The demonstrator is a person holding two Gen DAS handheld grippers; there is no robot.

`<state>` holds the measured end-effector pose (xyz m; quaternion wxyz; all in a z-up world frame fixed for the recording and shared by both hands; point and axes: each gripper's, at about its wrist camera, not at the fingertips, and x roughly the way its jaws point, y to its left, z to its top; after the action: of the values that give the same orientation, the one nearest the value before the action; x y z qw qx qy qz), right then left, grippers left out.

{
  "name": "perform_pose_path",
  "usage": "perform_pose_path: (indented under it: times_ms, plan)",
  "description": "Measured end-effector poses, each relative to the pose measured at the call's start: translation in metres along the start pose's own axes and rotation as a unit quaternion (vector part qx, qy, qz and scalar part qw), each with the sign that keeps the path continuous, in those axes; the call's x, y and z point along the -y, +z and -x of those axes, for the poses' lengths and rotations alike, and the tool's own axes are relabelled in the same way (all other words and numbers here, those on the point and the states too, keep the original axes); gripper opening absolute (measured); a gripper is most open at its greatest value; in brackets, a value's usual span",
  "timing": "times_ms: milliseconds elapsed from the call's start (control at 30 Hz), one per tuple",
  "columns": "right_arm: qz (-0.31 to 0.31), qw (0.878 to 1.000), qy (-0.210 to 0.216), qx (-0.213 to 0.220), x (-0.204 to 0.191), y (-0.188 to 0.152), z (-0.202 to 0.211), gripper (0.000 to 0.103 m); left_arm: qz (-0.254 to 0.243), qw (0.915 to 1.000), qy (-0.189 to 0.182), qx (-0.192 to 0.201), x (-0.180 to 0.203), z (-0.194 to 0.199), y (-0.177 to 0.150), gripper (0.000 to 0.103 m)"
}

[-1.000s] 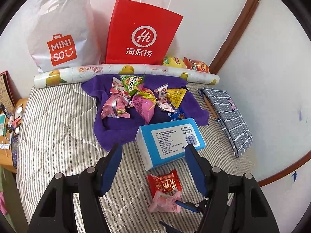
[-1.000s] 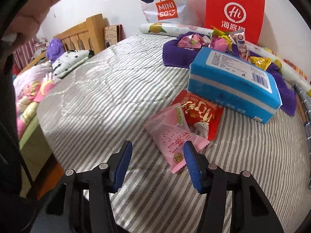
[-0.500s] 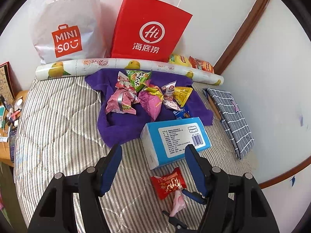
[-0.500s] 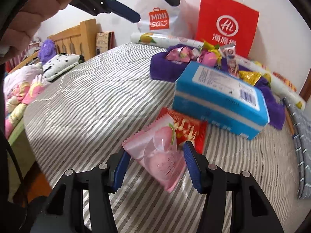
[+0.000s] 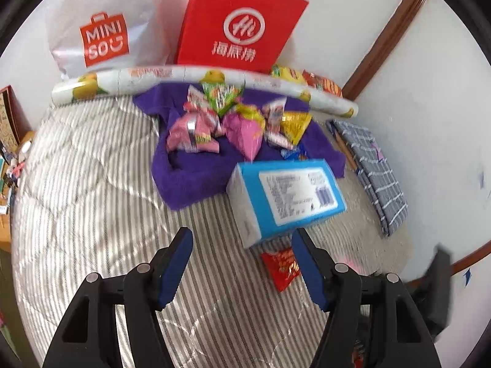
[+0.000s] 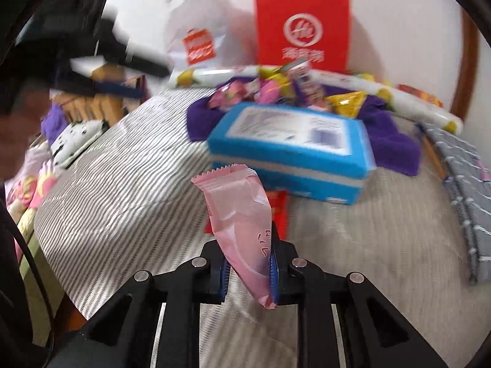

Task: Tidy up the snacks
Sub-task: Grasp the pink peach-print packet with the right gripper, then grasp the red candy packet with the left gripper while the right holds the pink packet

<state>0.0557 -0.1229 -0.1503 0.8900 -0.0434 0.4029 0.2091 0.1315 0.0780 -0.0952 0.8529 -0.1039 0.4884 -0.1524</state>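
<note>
My right gripper is shut on a pink snack packet, which stands up from between its pads, off the striped bed. A red snack packet lies flat on the bed just below the blue tissue pack, partly behind the pink one in the right wrist view. My left gripper hangs open over the bed in front of the tissue pack, with nothing between its fingers. A pile of snacks rests on a purple towel beyond the pack.
A red paper bag and a white plastic bag lean on the wall behind a printed roll. A grey checked cloth lies along the right wall. A wooden headboard and pillows are at the left.
The right gripper closed on the pink packet and lifted it off the bed, away from the red packet. The left gripper sank closer to the bed, still open.
</note>
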Motion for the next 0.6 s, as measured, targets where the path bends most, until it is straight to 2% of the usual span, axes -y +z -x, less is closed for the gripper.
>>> perform_pose_path:
  times_ms: [333, 600]
  plan:
    - [-0.056, 0.996, -0.061, 0.02, 0.058, -0.007, 0.036, 0.02, -0.004, 0.9971, -0.03, -0.07, 0.021, -0.062, -0.038, 0.065]
    - [-0.075, 0.994, -0.07, 0.026, 0.083, -0.022, 0.047, 0.02, -0.006, 0.9953, -0.028, -0.093, 0.046, -0.091, -0.045, 0.065]
